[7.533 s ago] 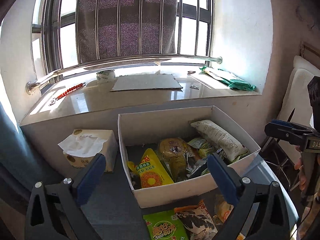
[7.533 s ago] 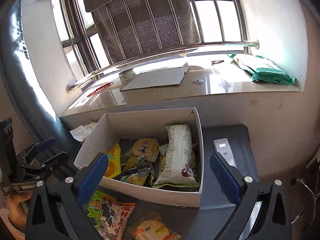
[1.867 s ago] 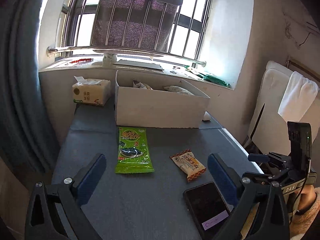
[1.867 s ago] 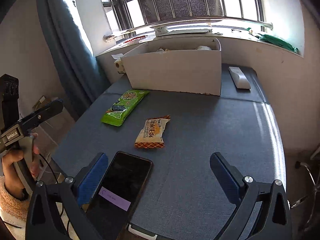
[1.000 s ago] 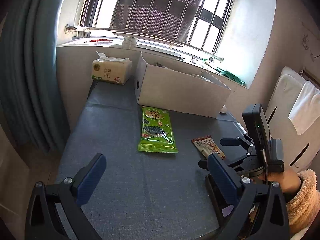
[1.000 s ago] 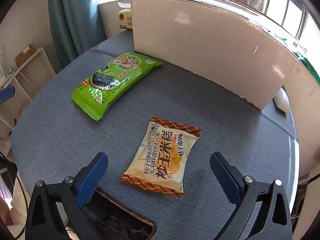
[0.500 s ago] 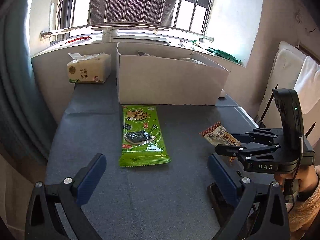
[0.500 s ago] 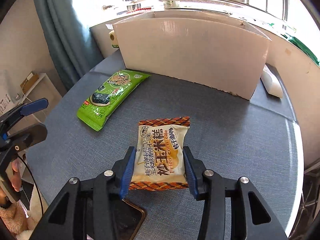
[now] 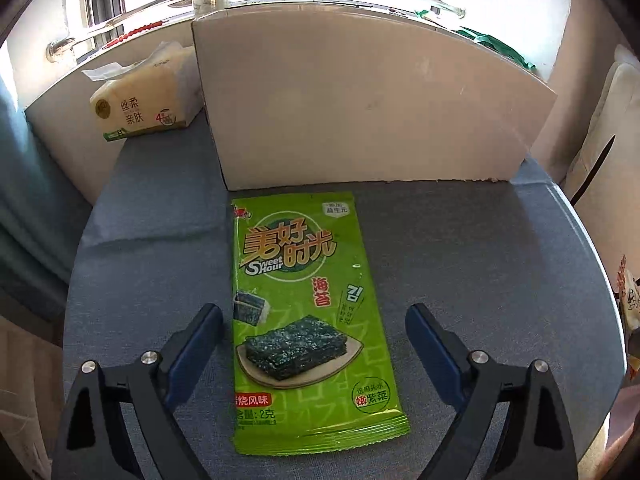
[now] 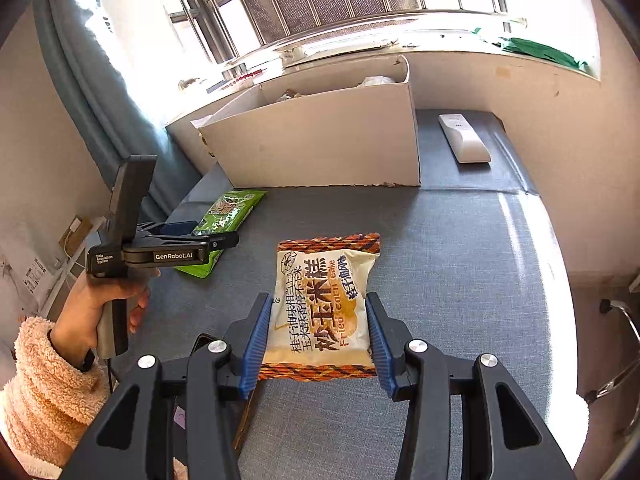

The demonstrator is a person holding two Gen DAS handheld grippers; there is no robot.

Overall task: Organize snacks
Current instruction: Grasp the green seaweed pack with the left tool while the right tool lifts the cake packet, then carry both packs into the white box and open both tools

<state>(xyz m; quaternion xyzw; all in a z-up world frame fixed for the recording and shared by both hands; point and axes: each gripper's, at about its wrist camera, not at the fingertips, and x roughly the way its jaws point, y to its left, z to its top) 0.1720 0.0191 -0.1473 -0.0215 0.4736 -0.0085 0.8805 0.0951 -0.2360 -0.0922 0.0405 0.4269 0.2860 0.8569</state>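
The left gripper (image 9: 314, 338) has dropped low, fingers apart astride the seaweed pack (image 9: 308, 312) lying before the box (image 9: 360, 92); the right gripper (image 10: 316, 336) is clamped on the rice cake (image 10: 324, 304), above the table (image 10: 460, 260)

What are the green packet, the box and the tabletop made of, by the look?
Green packet: glossy printed plastic film, likely; it shows sheen and a crimped end seal.
Box: white cardboard, matte; its bottom edge looks rough and frayed.
Tabletop: covered in blue-grey woven fabric, with visible weave and a crease; what lies beneath is hidden.
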